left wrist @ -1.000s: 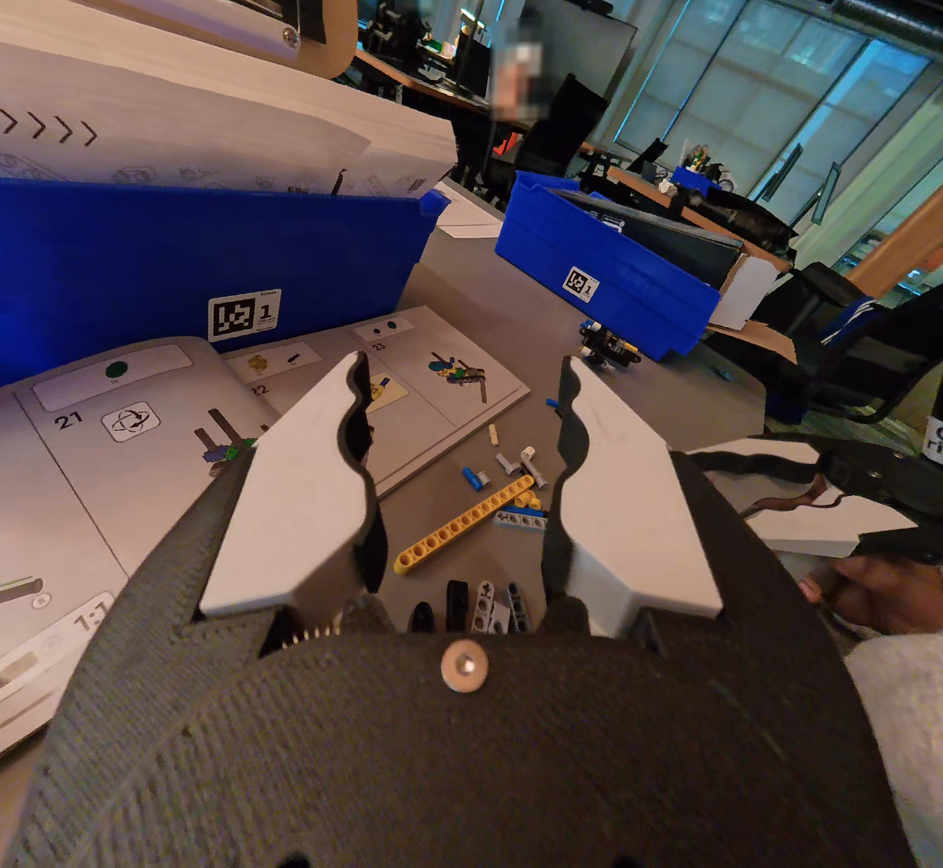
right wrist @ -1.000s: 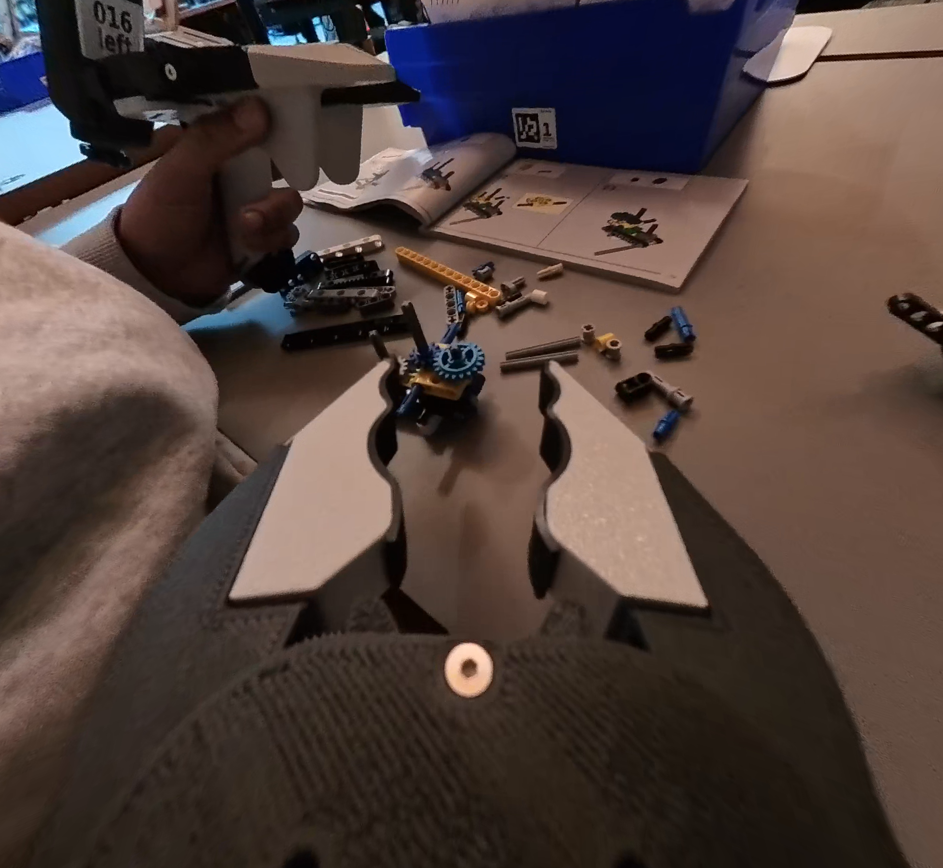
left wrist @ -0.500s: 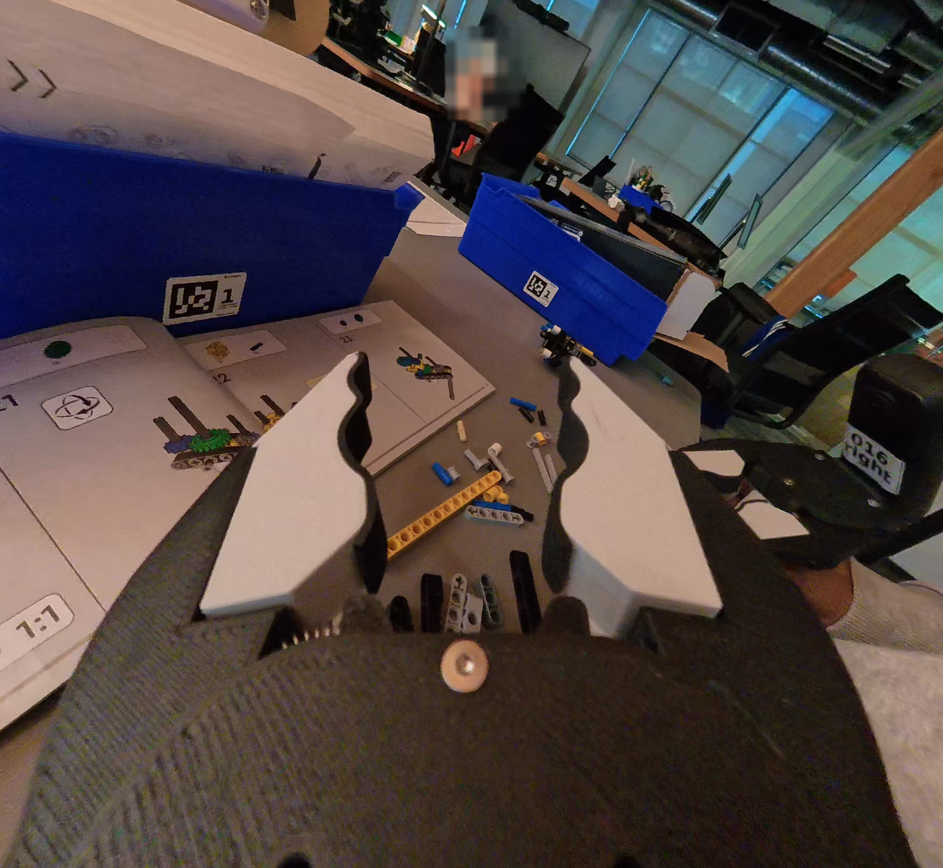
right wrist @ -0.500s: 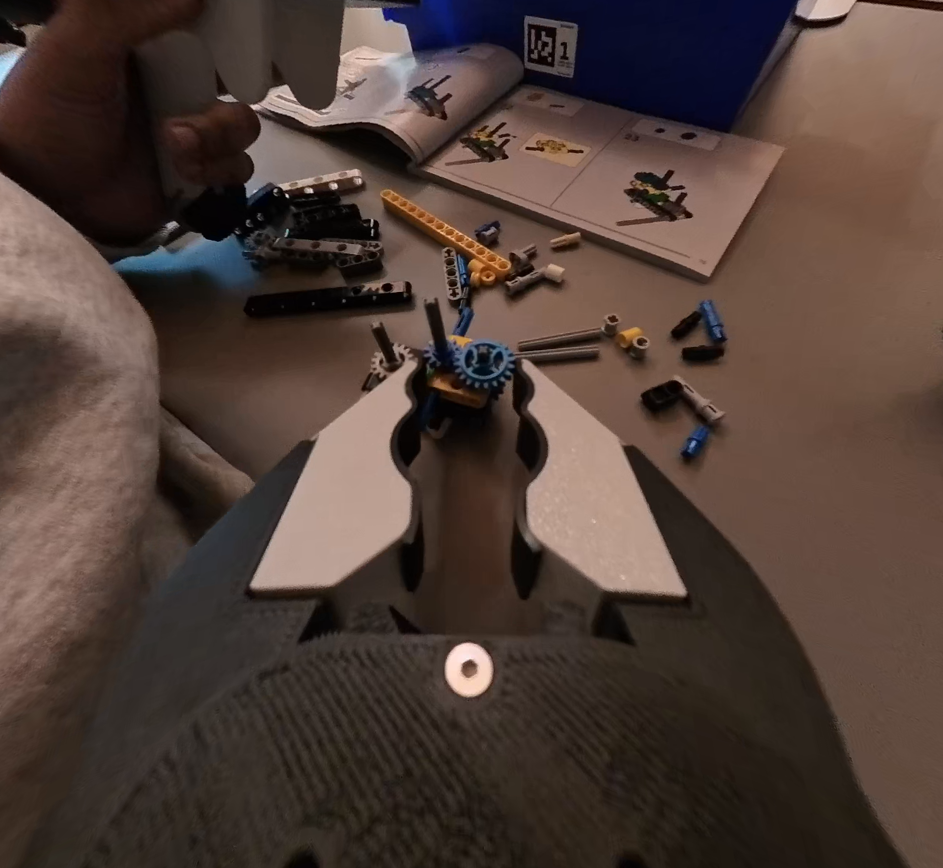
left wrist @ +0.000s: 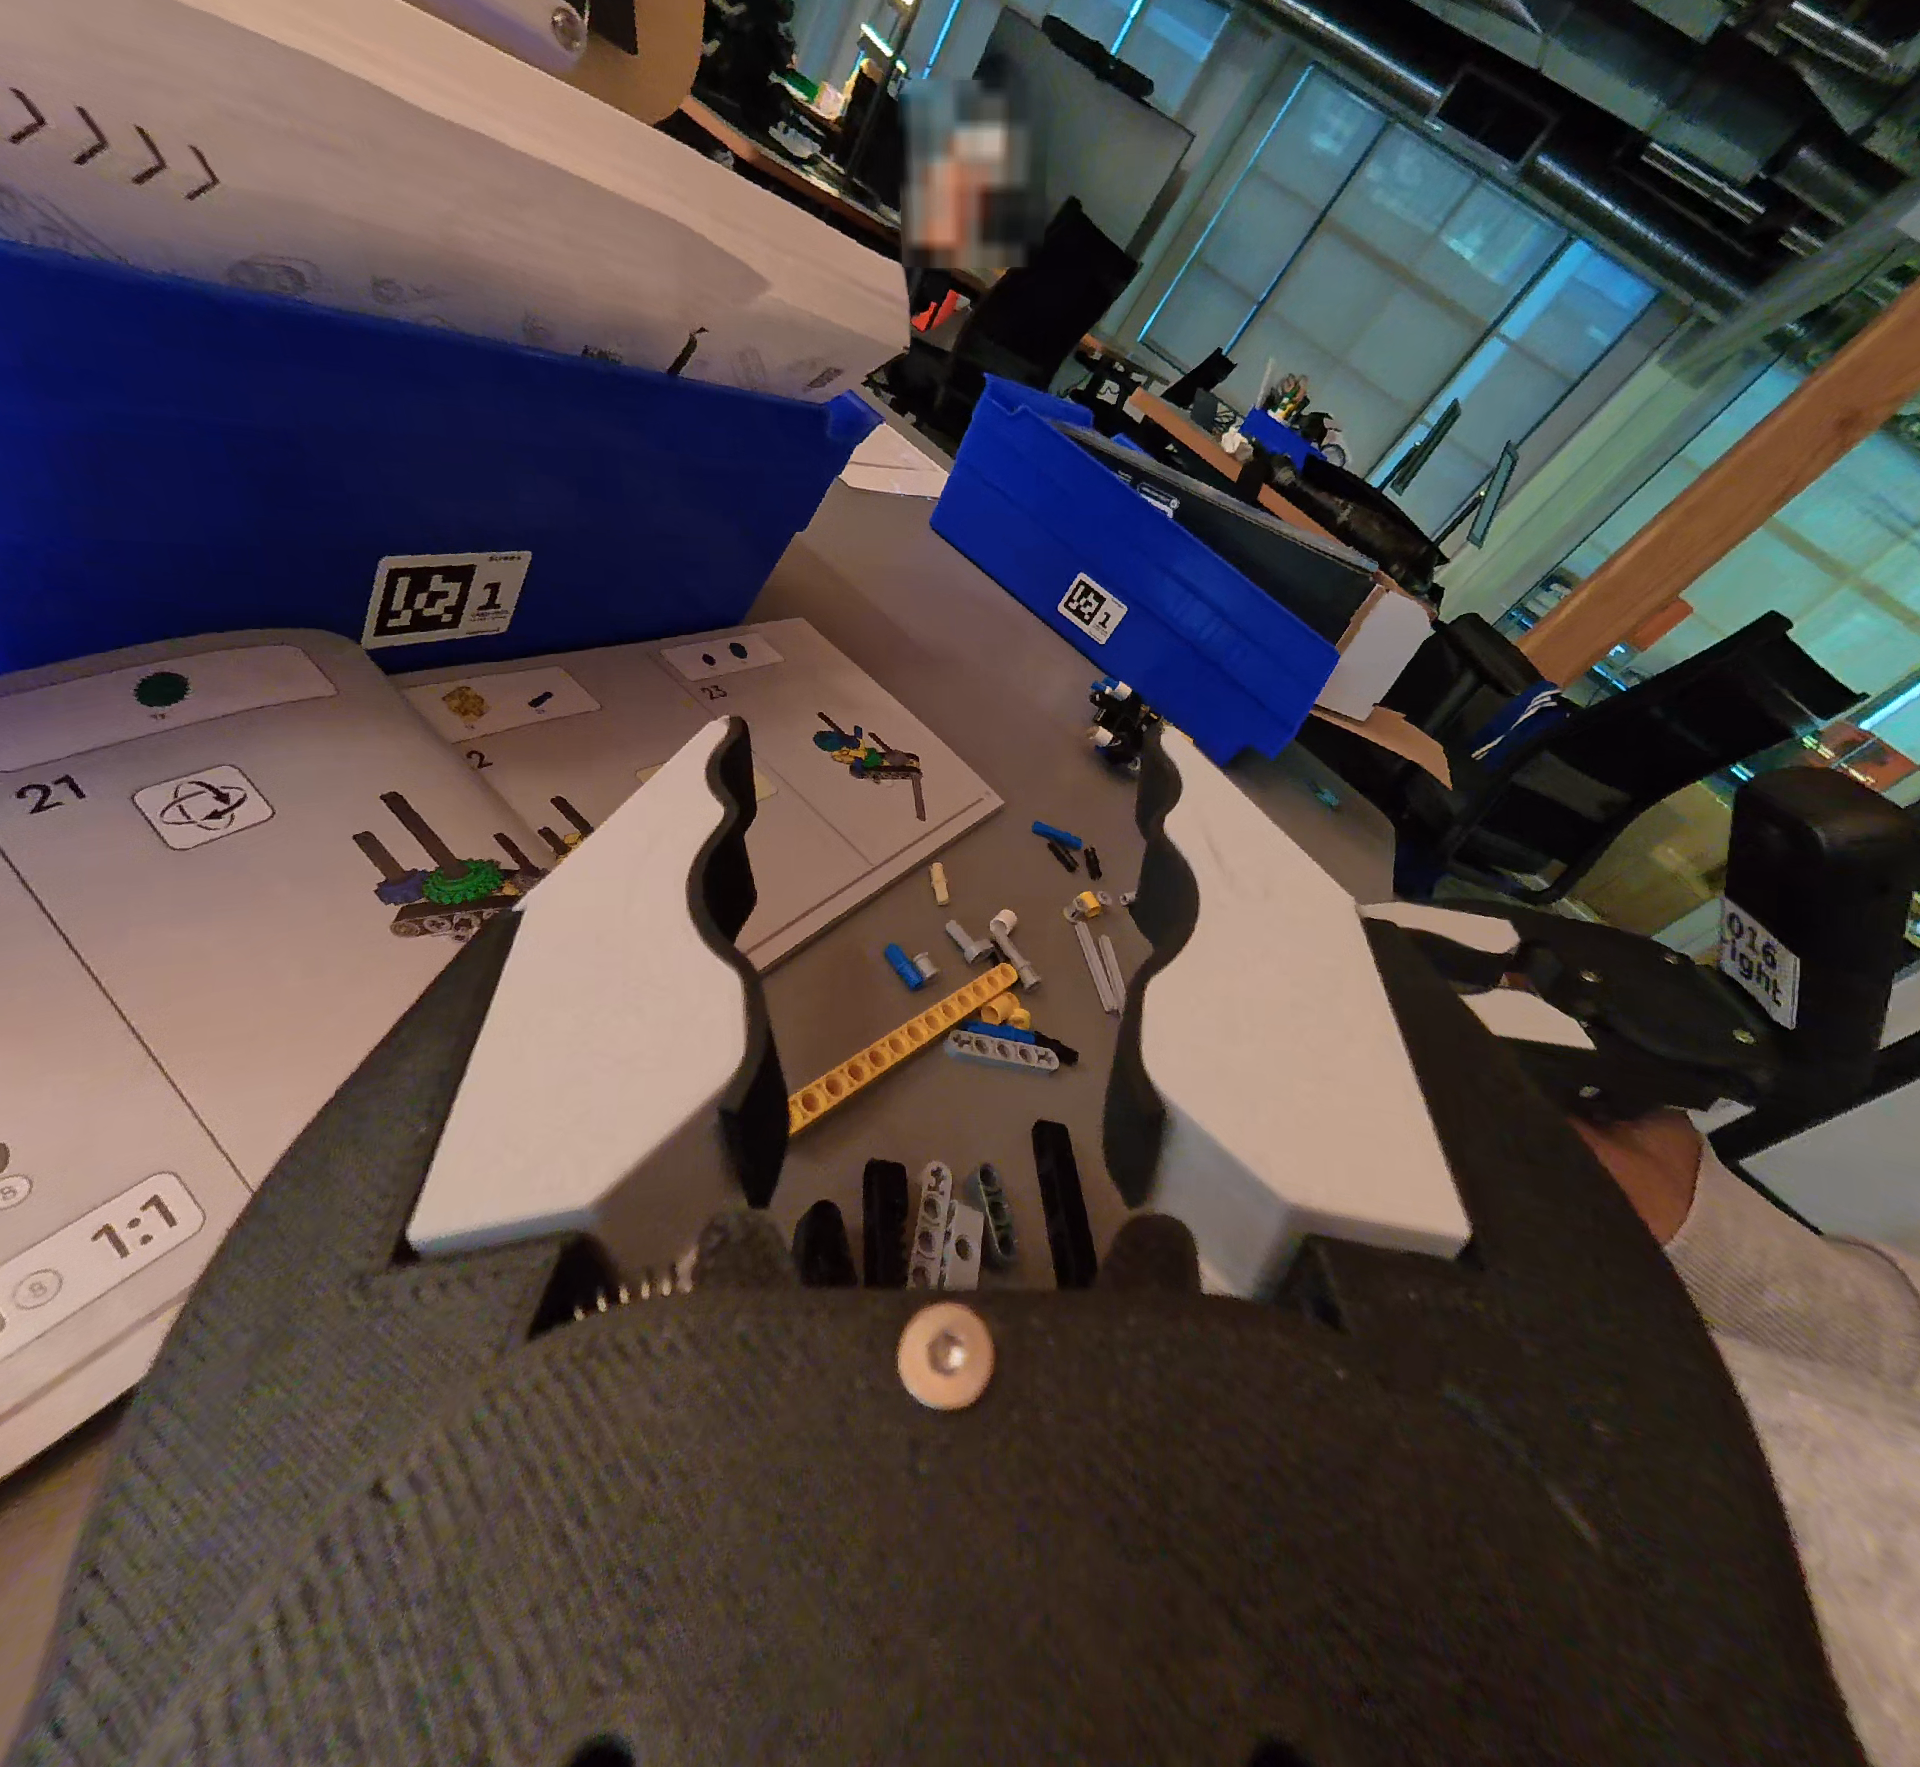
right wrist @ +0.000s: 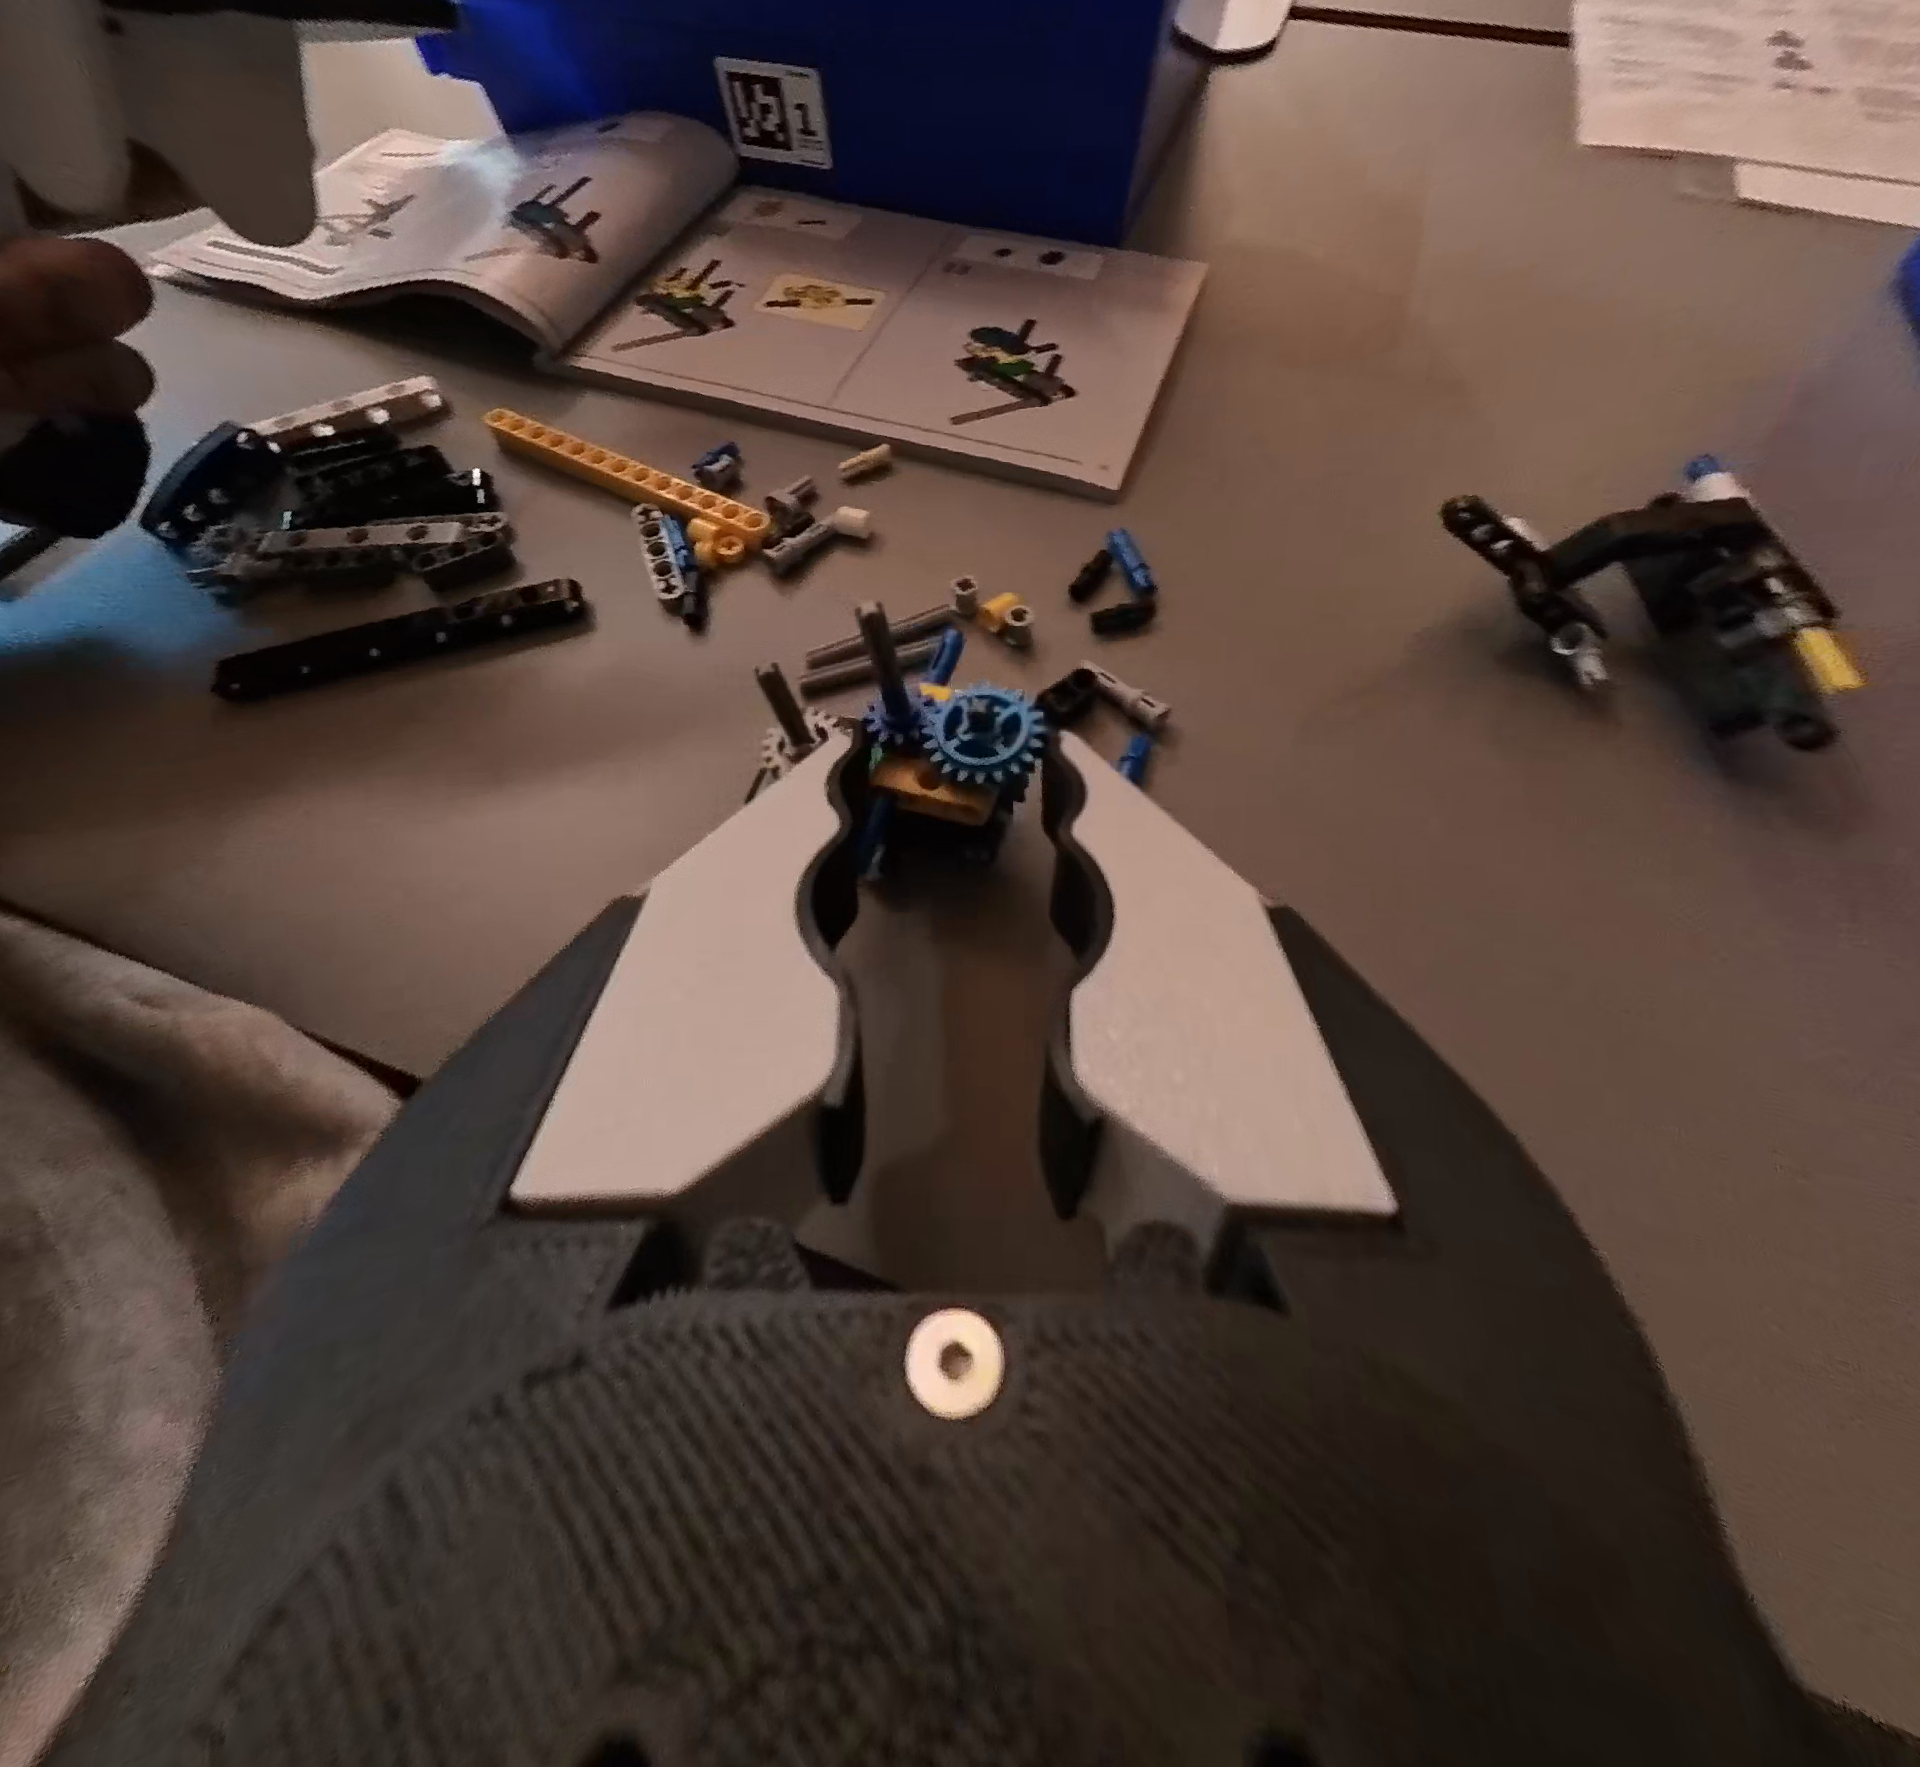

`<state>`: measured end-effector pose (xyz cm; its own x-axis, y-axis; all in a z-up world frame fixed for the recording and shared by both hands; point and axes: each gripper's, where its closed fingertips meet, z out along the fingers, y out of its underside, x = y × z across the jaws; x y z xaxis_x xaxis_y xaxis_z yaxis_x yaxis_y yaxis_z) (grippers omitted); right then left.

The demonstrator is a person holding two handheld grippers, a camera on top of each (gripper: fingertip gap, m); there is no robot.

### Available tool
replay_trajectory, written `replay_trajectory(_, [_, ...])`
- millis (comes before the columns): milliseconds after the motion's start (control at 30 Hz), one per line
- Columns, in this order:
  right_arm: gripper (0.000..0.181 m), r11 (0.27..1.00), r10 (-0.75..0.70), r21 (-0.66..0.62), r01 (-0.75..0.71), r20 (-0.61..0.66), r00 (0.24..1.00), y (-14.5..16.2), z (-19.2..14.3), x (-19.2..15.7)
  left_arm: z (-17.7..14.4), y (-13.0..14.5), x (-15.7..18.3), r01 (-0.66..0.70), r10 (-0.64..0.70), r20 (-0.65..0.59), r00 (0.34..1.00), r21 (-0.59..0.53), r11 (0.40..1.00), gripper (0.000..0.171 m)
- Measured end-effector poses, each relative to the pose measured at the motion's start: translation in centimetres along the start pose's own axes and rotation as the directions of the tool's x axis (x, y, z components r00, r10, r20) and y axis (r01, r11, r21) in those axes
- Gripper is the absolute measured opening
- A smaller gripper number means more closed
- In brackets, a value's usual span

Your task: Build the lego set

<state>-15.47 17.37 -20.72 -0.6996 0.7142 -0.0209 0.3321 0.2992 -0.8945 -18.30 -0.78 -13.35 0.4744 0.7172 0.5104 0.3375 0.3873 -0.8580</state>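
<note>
Grey office tabletop (right wrist: 1455, 886), open-plan room w/ big windows behind. Right gripper (right wrist: 945, 782) has its fingers narrowed around the small gear sub-assembly (right wrist: 951, 761) (blue gear on a yellow block, dark axles sticking up), pads against both sides, so it looks gripped; can't tell if it's lifted off the table yet. Left gripper (left wrist: 940, 761) hangs wide open and empty above the loose parts: yellow beam (left wrist: 899, 1042), black and grey beams (right wrist: 353, 522), small pins and axles. Instruction booklet (right wrist: 883, 335) lies open just beyond the parts. Step in hand, prob.: securing the sub-assembly so the next piece can go on. Next move likely needs the left one to pick the right pin or axle from the scatter and line it up w/ a hole while the right holds steady; small parts, easy to fumble. Second, darker assembly (right wrist: 1683, 605) sits well apart on the right. Near blue bin (left wrist: 416, 460) holds white paper sheets or packets; far blue bin (left wrist: 1132, 574) holds something dark, can't tell what.
</note>
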Motion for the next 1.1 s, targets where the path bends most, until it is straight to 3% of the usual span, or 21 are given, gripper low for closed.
replay_trajectory(200, [0.023, 0.993, 0.097, 0.072, -0.096, -0.005, 0.995, -1.0, -1.0, 1.4, 0.1, 0.1, 0.0, -0.006, 0.006, 0.005, 1.000, -0.004, 1.000, 0.074])
replay_trajectory(400, [0.031, 0.981, 0.170, 0.097, -0.170, 0.013, 0.985, -0.7, -1.4, 2.2, 0.3, 0.5, 0.0, 0.005, -0.005, 0.001, 1.000, -0.017, 1.000, 0.074])
replay_trajectory(700, [0.039, 0.978, 0.199, 0.058, -0.200, 0.031, 0.980, 0.3, -1.5, 2.0, 0.4, 0.6, -0.1, 0.012, -0.012, 0.004, 1.000, -0.025, 1.000, 0.074])
replay_trajectory(967, [0.037, 0.989, 0.139, 0.023, -0.144, 0.138, 0.981, 0.4, -2.6, -0.9, 0.3, 0.6, -0.2, 0.023, -0.023, 0.002, 1.000, -0.024, 0.999, 0.074])
replay_trajectory(1100, [0.040, 0.993, 0.111, 0.038, -0.115, 0.100, 0.989, -0.1, -2.9, -0.2, 0.4, 0.6, -0.2, 0.032, -0.032, -0.001, 0.999, -0.027, 0.999, 0.074])
